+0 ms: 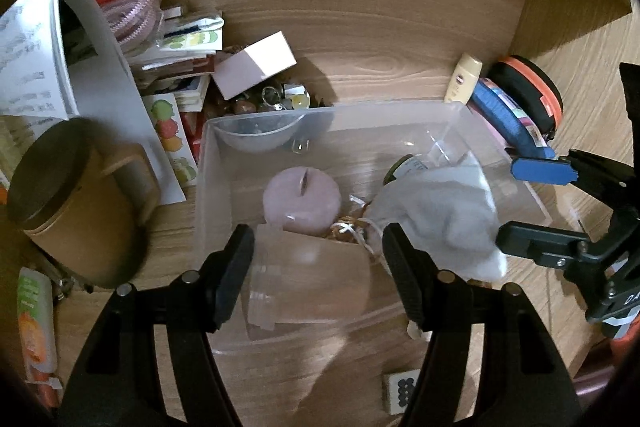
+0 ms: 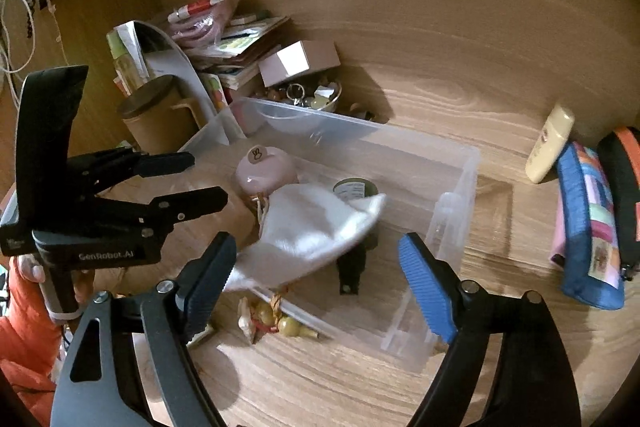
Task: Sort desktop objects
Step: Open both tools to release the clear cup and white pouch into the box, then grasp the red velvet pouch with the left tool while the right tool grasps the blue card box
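White pouch lies draped in clear plastic bin on wooden desk, beside pink round case. Left gripper spread wide over bin's near edge, empty; right gripper also spread, empty.

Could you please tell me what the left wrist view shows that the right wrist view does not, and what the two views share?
Only the left wrist view shows the orange-and-green packet at the desk's left edge and the small dotted tile in front of the bin. Only the right wrist view shows the gourd charm lying against the bin's near wall and the hanging cables far left. Both show the clear plastic bin, the white cloth pouch, the pink round container, the brown lidded mug and both open claws.
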Demonstrator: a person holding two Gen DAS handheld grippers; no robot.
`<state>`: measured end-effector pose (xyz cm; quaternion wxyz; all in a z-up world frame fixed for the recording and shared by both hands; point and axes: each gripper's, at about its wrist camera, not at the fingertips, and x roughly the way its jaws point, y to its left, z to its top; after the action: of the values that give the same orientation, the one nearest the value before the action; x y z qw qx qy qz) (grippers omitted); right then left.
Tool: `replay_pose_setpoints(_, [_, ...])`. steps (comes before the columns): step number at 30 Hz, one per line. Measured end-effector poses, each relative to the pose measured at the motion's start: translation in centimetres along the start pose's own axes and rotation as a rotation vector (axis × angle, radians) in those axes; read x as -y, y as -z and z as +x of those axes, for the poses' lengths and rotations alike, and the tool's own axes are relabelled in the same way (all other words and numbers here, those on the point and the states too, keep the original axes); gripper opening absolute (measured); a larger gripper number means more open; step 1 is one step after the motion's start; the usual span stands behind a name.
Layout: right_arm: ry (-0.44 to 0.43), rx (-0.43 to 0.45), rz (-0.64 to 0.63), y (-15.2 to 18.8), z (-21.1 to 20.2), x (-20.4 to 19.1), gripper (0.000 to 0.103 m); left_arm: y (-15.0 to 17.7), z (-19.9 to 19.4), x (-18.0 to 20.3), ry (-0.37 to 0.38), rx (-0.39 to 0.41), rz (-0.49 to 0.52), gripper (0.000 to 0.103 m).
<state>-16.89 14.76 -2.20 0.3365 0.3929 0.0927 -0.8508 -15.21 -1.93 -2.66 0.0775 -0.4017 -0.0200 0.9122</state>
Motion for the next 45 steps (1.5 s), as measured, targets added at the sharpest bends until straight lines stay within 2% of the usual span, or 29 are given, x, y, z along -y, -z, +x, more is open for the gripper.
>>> replay_pose_setpoints(14, [0.090,0.069,-0.055,2.9,-4.8,-2.1,0.082,1.1,-5.1,-0.1,-0.033,0.074,-0.021,0.071])
replay_pose_setpoints(20, [0.107,0.092,-0.069,4.8,-6.3,-3.4,0.083,3.2,-7.4,-0.1,-0.061,0.087,-0.032,0.074])
replay_pose_setpoints(25, [0.099,0.096,-0.045,6.6,-7.2,-3.9,0.083,5.3,-9.0,-0.3,-0.085,0.091,-0.057,0.081])
replay_pose_setpoints(30, [0.100,0.099,-0.025,8.2,-7.8,-4.0,0.083,7.1,-10.5,-0.7,-0.097,0.096,-0.078,0.083])
replay_pose_setpoints(34, [0.098,0.100,-0.011,9.3,-8.0,-4.2,0.084,8.7,-11.4,-1.1,-0.111,0.103,-0.101,0.092])
replay_pose_setpoints(45, [0.089,0.075,0.017,11.9,-7.3,-4.6,0.085,12.6,-11.3,-0.6,-0.133,0.065,-0.107,0.092])
